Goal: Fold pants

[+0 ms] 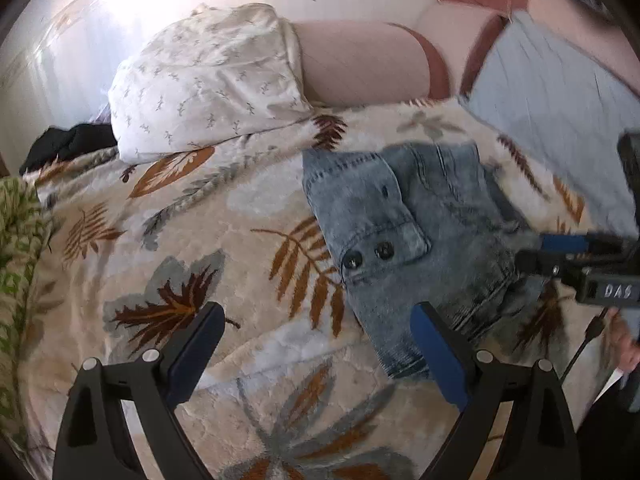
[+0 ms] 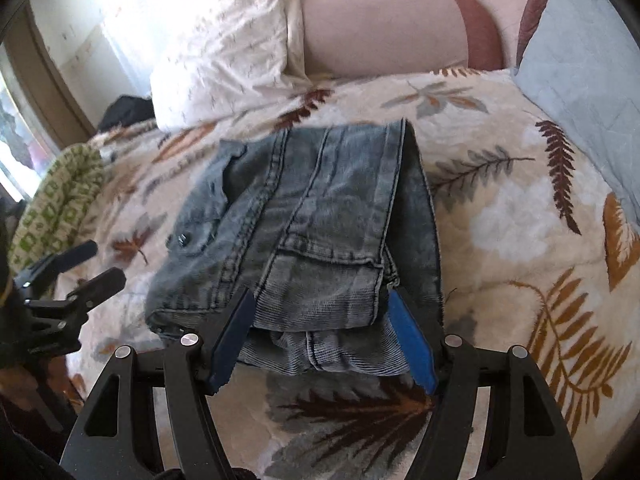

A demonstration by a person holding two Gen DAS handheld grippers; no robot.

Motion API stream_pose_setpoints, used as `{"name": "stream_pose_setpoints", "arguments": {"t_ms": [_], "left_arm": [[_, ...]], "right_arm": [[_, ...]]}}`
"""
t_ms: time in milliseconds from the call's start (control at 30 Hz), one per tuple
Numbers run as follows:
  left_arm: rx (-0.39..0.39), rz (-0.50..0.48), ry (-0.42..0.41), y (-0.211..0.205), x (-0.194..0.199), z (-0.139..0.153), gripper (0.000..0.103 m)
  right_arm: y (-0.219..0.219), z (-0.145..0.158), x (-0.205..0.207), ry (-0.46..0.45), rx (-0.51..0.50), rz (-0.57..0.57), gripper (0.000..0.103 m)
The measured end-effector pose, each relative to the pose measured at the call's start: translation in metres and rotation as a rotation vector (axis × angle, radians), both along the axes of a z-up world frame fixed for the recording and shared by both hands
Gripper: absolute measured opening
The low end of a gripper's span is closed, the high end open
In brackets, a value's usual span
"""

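Note:
The faded blue jeans (image 2: 312, 220) lie folded into a compact bundle on the leaf-patterned blanket (image 2: 520, 208); they also show in the left wrist view (image 1: 404, 232), with two dark buttons on a pocket flap. My right gripper (image 2: 320, 316) is open, its blue-padded fingers on either side of the bundle's near end, not pinching it. My left gripper (image 1: 316, 328) is open and empty, just left of the jeans over the blanket. The right gripper also shows at the right edge of the left wrist view (image 1: 568, 264), and the left gripper at the left edge of the right wrist view (image 2: 80, 276).
A white patterned pillow (image 1: 200, 84) and a pink bolster (image 1: 360, 64) lie at the head of the bed. A pale blue quilt (image 1: 560, 120) lies on the right. A green patterned cloth (image 1: 20, 240) and a dark garment (image 1: 68, 144) lie at the left.

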State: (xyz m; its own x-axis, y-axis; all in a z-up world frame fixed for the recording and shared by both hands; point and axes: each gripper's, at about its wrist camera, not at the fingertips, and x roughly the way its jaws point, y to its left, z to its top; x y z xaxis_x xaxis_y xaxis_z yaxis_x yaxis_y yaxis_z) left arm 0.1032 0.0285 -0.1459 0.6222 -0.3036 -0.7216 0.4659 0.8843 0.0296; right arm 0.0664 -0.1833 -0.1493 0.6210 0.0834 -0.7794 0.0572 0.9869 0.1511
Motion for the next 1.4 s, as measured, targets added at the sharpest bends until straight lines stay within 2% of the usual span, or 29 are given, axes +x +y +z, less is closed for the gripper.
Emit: {"name": "stream_pose_setpoints", "arguments": {"t_ms": [167, 300, 467, 667, 867, 967, 1067, 1133, 1200, 1267, 1400], "left_arm": [[0.057, -0.035, -0.016, -0.014, -0.007, -0.010, 0.095], [0.060, -0.037, 0.002, -0.014, -0.005, -0.015, 0.096], [0.050, -0.028, 0.045, -0.012, 0.002, -0.026, 0.097], [0.085, -0.035, 0.012, -0.017, -0.001, -0.032, 0.097], [0.040, -0.028, 0.055, -0.011, 0.005, -0.034, 0.097], [0.019, -0.029, 0.047, -0.008, 0.004, -0.028, 0.097], [-0.016, -0.023, 0.015, -0.003, 0.003, -0.015, 0.096], [-0.067, -0.011, -0.025, 0.003, 0.001, -0.004, 0.096], [-0.108, 0.002, -0.053, 0.008, 0.000, 0.005, 0.096], [-0.144, 0.016, -0.093, 0.013, -0.002, 0.014, 0.096], [-0.130, 0.054, -0.163, 0.017, -0.002, 0.023, 0.097]], "right_arm": [[0.001, -0.007, 0.001, 0.031, -0.011, 0.012, 0.069], [-0.005, -0.016, 0.004, 0.078, 0.021, 0.009, 0.071], [-0.003, -0.020, 0.004, 0.091, 0.002, 0.025, 0.073], [0.002, -0.026, 0.006, 0.109, -0.020, 0.046, 0.077], [0.002, -0.028, 0.006, 0.113, -0.020, 0.049, 0.078], [0.002, -0.025, 0.006, 0.103, -0.018, 0.052, 0.078], [0.001, -0.016, 0.002, 0.074, -0.006, 0.055, 0.077], [0.000, -0.013, 0.000, 0.061, -0.006, 0.056, 0.077], [-0.003, 0.000, -0.005, -0.004, -0.009, 0.036, 0.078], [-0.006, 0.003, -0.006, -0.018, 0.000, 0.026, 0.078], [-0.018, 0.017, -0.009, -0.097, 0.034, -0.036, 0.078]]}}
